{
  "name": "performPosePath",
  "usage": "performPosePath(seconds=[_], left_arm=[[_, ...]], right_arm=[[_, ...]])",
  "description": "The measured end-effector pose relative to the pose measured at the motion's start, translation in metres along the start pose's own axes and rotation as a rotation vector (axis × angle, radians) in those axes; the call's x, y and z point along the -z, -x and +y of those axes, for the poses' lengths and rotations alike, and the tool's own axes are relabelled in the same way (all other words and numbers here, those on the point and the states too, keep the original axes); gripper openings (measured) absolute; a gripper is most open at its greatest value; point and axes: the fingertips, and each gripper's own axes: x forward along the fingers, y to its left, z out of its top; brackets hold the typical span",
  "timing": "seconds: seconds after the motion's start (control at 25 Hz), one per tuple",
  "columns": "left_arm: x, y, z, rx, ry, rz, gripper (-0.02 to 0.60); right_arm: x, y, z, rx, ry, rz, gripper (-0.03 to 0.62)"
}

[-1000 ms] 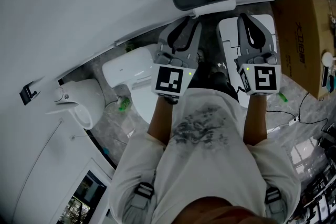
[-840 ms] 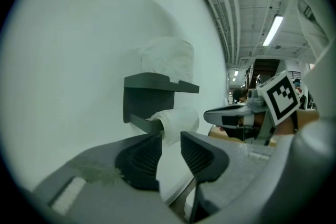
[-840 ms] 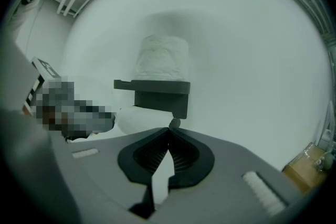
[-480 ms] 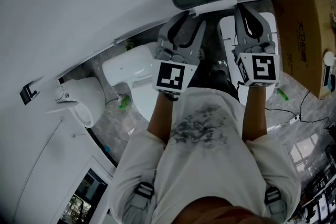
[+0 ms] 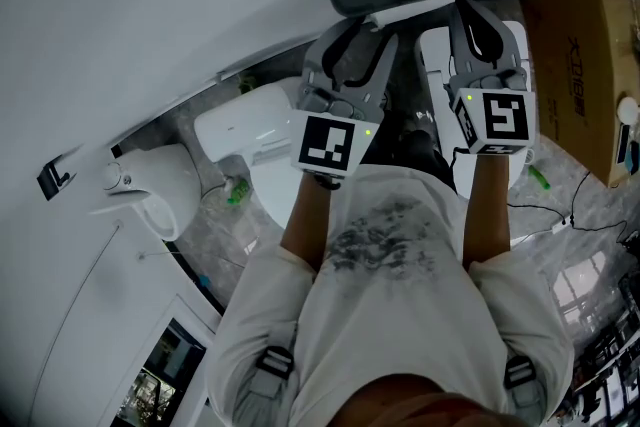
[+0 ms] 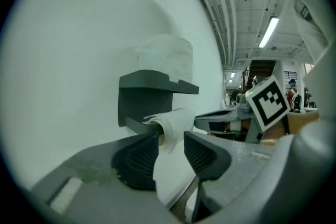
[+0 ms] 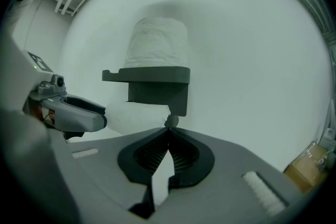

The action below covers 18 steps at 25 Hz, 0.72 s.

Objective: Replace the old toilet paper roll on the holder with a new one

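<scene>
Furthest left, low against the white wall, a white toilet is seen from above. Next to it the left gripper is held up toward the wall; its jaws are spread wide and have just been opening. The free end of the old toilet paper roll is seen in the gap between them, with neither pad pressed on it. That thin, nearly used-up roll is carried on the bar along the lower edge of the dark grey holder, which is fixed to the wall. On the holder's flat top shelf the new toilet paper roll is stood upright, full and white, toward the wall edge of the shelf. To the right of the left gripper, the right gripper is pointed at the right end of the bar, just short of it; its jaws are closed tip to tip with nothing between them. Furthest right, a cardboard box is seen on the floor.
</scene>
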Motion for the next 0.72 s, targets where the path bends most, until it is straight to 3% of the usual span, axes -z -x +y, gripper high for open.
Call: performPosePath(seconds=[0.72], left_arm=[[-0.005, -0.013, -0.008, 0.053, 0.032, -0.032, 0.141]], right_arm=[[0.003, -0.007, -0.003, -0.014, 0.001, 0.005, 0.002]])
